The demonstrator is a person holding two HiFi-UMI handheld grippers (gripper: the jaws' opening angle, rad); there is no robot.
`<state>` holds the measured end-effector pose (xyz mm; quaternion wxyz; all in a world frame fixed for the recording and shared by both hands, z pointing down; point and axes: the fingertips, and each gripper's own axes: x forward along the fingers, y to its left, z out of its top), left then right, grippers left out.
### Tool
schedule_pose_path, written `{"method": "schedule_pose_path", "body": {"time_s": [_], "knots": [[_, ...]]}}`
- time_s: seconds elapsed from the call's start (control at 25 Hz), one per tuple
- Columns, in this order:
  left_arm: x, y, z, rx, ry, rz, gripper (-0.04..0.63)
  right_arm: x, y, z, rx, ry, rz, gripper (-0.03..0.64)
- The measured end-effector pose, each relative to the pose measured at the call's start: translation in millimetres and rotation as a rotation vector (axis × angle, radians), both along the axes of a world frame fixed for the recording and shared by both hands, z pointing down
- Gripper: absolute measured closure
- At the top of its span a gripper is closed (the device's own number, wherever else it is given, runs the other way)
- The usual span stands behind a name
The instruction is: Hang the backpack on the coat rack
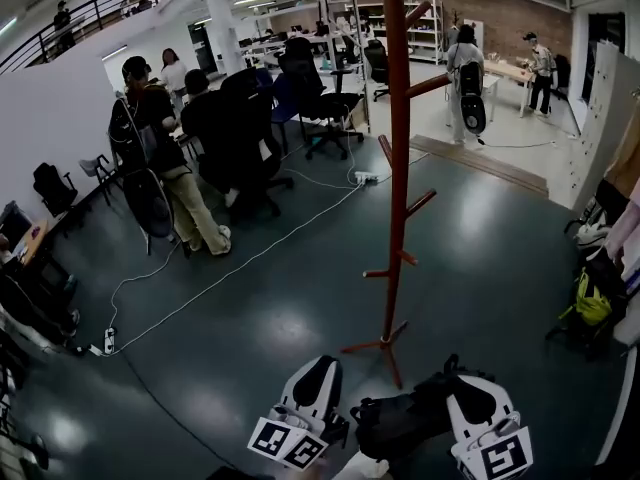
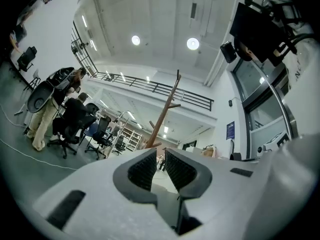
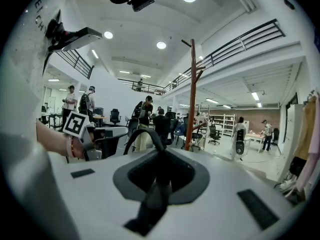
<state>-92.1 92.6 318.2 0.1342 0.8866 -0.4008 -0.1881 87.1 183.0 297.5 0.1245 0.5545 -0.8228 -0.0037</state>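
Observation:
The red-brown coat rack (image 1: 397,168) stands on the dark floor just ahead of me, with pegs angling up along its pole. It also appears in the left gripper view (image 2: 162,116) and the right gripper view (image 3: 192,99). A black backpack (image 1: 400,423) hangs low between my two grippers at the bottom of the head view. My right gripper (image 1: 462,376) (image 3: 161,156) is shut on the backpack's black top strap (image 3: 142,136), which loops up out of the jaws. My left gripper (image 1: 322,366) (image 2: 160,154) sits beside the bag, its jaws a narrow gap apart with nothing between them.
People and black office chairs (image 1: 240,138) crowd the left back. A white cable (image 1: 250,258) runs across the floor to a power strip (image 1: 110,340). Bags (image 1: 590,303) lie against white lockers (image 1: 600,118) at the right. Another person (image 1: 465,78) stands behind the rack.

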Motion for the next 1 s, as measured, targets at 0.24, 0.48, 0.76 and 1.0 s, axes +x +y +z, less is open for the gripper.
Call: {"method": "schedule_pose_path", "body": {"time_s": [0.24,0.48,0.76,1.0], "knots": [[18.6,-61.7,-3.0,0.009,0.006,0.022,0.535,13.9,-57.8,-6.3,0.006,0.000,0.036,0.575],[33.8,-97.9,-1.1,0.011,0.003,0.059,0.534,27.4,-104.9,-13.8,0.034,0.013,0.081,0.575],[51.8,-129.9,18.5,-0.023,-0.004,0.060,0.534,45.6,-156.6,-1.8,0.020,0.018,0.069,0.577],[84.3,-169.3,3.7,0.055,-0.054,0.089,0.535,44.5,-197.4,10.3,-0.015,0.038,0.055,0.578]]}}
